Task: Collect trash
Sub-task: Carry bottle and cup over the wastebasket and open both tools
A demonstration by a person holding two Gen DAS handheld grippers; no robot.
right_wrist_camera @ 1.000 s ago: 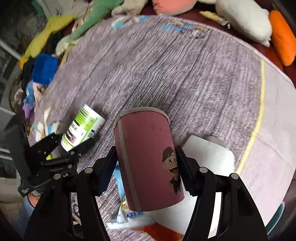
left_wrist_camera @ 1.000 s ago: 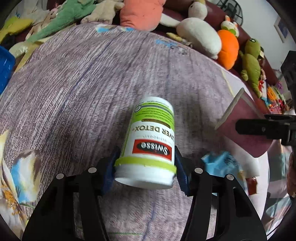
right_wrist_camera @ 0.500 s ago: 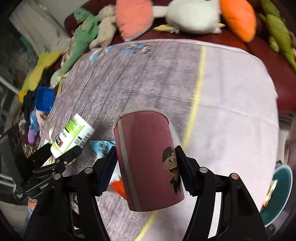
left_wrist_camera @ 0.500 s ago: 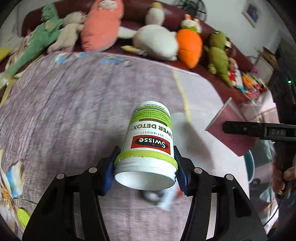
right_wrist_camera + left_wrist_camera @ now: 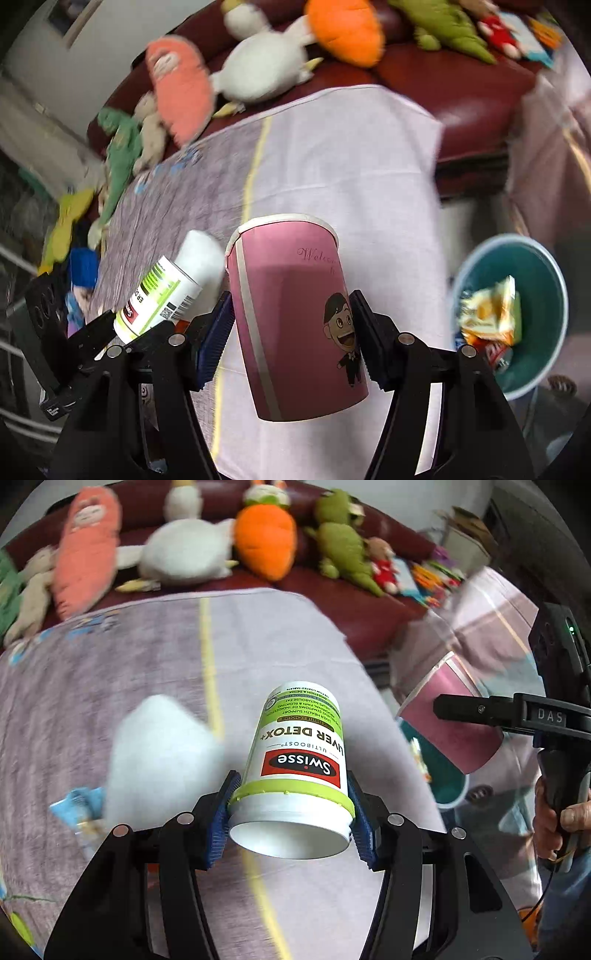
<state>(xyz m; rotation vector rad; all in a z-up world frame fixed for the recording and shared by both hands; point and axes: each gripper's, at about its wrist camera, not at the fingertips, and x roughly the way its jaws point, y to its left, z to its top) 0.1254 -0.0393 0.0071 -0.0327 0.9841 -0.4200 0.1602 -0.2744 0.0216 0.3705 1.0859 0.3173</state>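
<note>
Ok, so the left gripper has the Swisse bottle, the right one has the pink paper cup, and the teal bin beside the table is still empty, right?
Not quite. The teal bin is not empty: the right wrist view shows crumpled snack wrappers lying in it. The rest holds: the left gripper is clamped on the Swisse bottle, and the right gripper is clamped on the pink paper cup.

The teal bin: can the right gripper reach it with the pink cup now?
Probably yes. The right gripper grips the pink cup, and the teal bin lies open just to its right, with nothing between them.
</note>
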